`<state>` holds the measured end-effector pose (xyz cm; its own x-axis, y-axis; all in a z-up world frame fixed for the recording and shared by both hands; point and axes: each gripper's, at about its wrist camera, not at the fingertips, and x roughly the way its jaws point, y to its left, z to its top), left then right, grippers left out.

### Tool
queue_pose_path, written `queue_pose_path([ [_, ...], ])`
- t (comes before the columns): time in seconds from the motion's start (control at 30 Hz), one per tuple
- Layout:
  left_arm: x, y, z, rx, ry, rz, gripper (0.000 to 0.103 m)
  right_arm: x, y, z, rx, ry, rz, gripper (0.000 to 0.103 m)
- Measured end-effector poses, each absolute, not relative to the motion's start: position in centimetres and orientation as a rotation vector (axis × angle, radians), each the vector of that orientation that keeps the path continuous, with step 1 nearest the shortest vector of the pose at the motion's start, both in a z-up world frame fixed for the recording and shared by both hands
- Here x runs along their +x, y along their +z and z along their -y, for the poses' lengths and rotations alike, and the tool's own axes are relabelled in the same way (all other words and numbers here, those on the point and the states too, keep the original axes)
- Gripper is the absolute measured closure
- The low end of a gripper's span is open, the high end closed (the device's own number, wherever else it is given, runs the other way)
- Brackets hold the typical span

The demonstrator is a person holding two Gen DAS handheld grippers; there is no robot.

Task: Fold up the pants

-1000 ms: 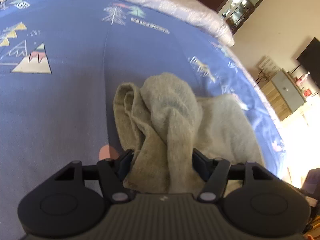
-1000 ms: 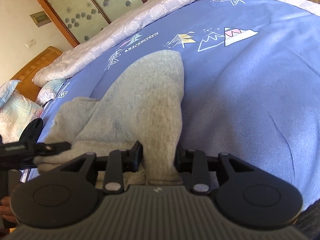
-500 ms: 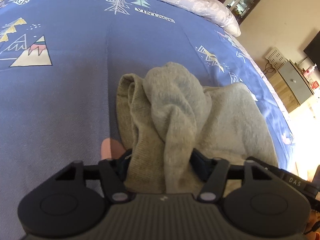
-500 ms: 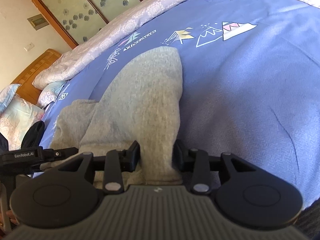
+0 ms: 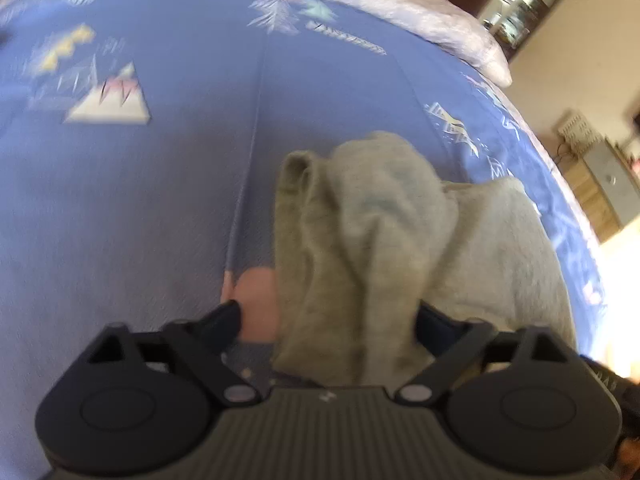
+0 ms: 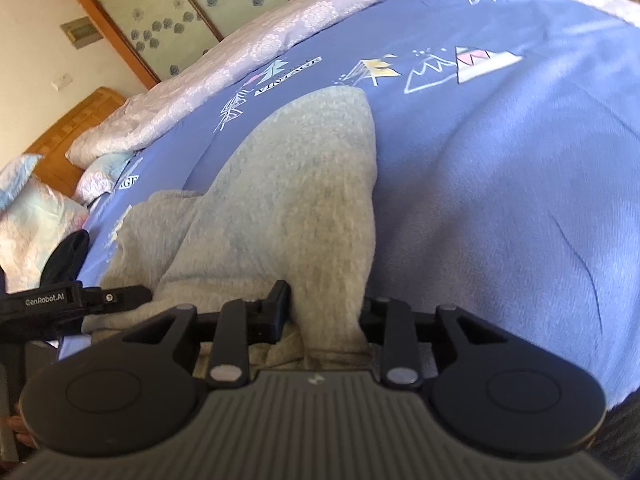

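The grey fleece pants (image 5: 384,232) lie bunched on the blue bedspread (image 5: 160,208). In the left wrist view my left gripper (image 5: 328,320) has its fingers spread wide; the cloth lies between them, clear of the left finger (image 5: 224,320). In the right wrist view the pants (image 6: 296,200) run away from me as a long folded strip. My right gripper (image 6: 324,312) stands with its fingers against both sides of the near end of the pants. The left gripper's body (image 6: 76,300) shows at the left edge.
The bedspread (image 6: 500,184) carries mountain and tree prints. A white quilt (image 5: 392,4) and pillows (image 6: 36,216) lie along the far side, by a wooden headboard (image 6: 72,128). A cabinet (image 5: 608,184) stands beyond the bed's right edge.
My left gripper's fingers have opened wider and let go of the pants. The right gripper's fingers have also spread a little. The pants have hardly moved.
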<state>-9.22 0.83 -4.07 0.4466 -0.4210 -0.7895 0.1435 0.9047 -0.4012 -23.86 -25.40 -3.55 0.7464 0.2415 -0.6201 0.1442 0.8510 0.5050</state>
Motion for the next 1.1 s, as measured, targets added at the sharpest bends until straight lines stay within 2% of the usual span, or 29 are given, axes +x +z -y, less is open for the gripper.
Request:
queue_pose_path([
  [0.1,-9.3,-4.2,-0.9,-0.284,-0.391,-1.078,0.003,-24.0,-3.6,25.3,0.564,0.055,-0.736,0.068],
  [0.33,-8.1,-4.7,0.5,-0.256,-0.465,-1.134,0.002,-24.1,-3.8,25.3,0.572,0.048,-0.732,0.067],
  [0.37,-7.7,-4.7,0.5,-0.271,-0.472,-1.133,0.011,-24.1,-3.8,25.3,0.572,0.047,-0.731,0.067],
  [0.4,-7.7,-4.8,0.3,-0.288,-0.480,-1.123,0.030,-24.1,-3.8,25.2,0.572,0.047,-0.730,0.067],
  [0.5,-7.0,-5.0,-0.2,-0.356,-0.468,-1.119,0.045,-24.2,-3.7,25.1,0.565,0.043,-0.728,0.067],
  [0.67,-8.6,-3.8,1.5,-0.224,-0.426,-1.049,0.055,-24.1,-3.3,24.4,0.536,0.039,-0.727,0.069],
  [0.7,-9.1,-3.2,1.9,-0.186,-0.418,-1.029,0.058,-24.2,-3.1,24.2,0.519,0.041,-0.717,0.077],
  [0.73,-9.4,-2.7,2.1,-0.159,-0.411,-1.013,0.061,-24.4,-2.7,23.7,0.488,0.039,-0.698,0.080],
  [0.83,-10.1,-1.2,2.2,-0.127,-0.395,-0.971,0.072,-24.8,-1.1,21.7,0.348,0.026,-0.629,0.084],
  [0.87,-10.2,-0.7,1.9,-0.133,-0.393,-0.962,0.079,-24.9,-0.6,21.2,0.316,0.028,-0.606,0.084],
  [1.03,-10.2,-0.7,1.4,-0.124,-0.365,-0.968,0.079,-25.3,0.8,19.7,0.243,0.049,-0.529,0.084],
  [1.07,-10.0,-1.3,1.5,-0.119,-0.355,-0.984,0.074,-25.0,0.4,19.7,0.228,0.050,-0.543,0.084],
  [1.1,-10.0,-1.9,1.5,-0.119,-0.348,-0.993,0.064,-24.7,-0.1,19.8,0.223,0.042,-0.569,0.084],
])
